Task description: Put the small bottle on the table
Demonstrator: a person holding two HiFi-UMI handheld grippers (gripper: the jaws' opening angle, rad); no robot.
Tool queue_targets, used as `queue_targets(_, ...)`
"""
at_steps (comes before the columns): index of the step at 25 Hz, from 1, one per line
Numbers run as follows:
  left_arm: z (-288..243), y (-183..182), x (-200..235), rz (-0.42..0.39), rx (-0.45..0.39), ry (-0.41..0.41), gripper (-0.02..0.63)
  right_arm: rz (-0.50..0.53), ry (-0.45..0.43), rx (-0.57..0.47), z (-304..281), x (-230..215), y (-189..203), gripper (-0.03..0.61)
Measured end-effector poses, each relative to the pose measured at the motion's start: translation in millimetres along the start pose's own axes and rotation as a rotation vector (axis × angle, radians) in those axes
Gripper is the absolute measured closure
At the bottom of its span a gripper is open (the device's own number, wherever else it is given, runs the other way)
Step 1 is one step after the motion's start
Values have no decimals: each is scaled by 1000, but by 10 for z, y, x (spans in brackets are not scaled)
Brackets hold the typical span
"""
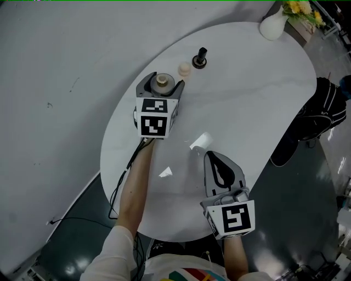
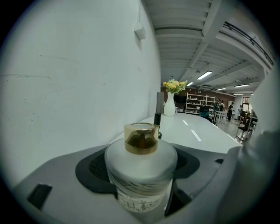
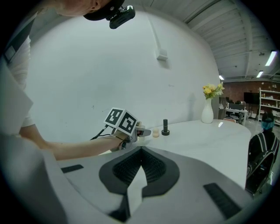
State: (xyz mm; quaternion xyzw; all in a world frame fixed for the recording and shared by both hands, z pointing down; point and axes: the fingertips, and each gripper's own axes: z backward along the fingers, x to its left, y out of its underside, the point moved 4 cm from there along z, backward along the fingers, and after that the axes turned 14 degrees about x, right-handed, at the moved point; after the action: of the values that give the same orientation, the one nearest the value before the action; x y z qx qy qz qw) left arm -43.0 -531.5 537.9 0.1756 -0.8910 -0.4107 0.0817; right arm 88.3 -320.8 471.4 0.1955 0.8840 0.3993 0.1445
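Left gripper [image 1: 162, 79] is out over the far-left part of the table [image 1: 258, 99], and my left view is full of the small bottle [image 2: 141, 173]. It stands upright, a frosted white body with a gold cap [image 2: 141, 138], squarely between the jaws with the dark pads pressed to its sides, so that's a firm grasp. From overhead the bottle sits inside the table's edge, but I can't tell whether its base is touching the top or hanging just above it.

Just beyond the bottle there's a small cream knob [image 1: 185, 68], and next to that a black peg [image 1: 199, 58] on a round base, both apart from the jaws. At the far end stands a white vase [image 1: 272, 26] with yellow flowers [image 1: 299, 7].

Right gripper [image 1: 213, 159] is low over the near side of the table, jaws clenched together, pads meeting in my right view. A white scrap [image 1: 201, 141] lies just ahead of its tip and another [image 1: 165, 173] off to its left
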Motion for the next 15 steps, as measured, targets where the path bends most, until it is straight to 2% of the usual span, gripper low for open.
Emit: queue_targets(15,-101,91,74,13,-5,-31,261,-32,-21,20,-86,-52,121,568)
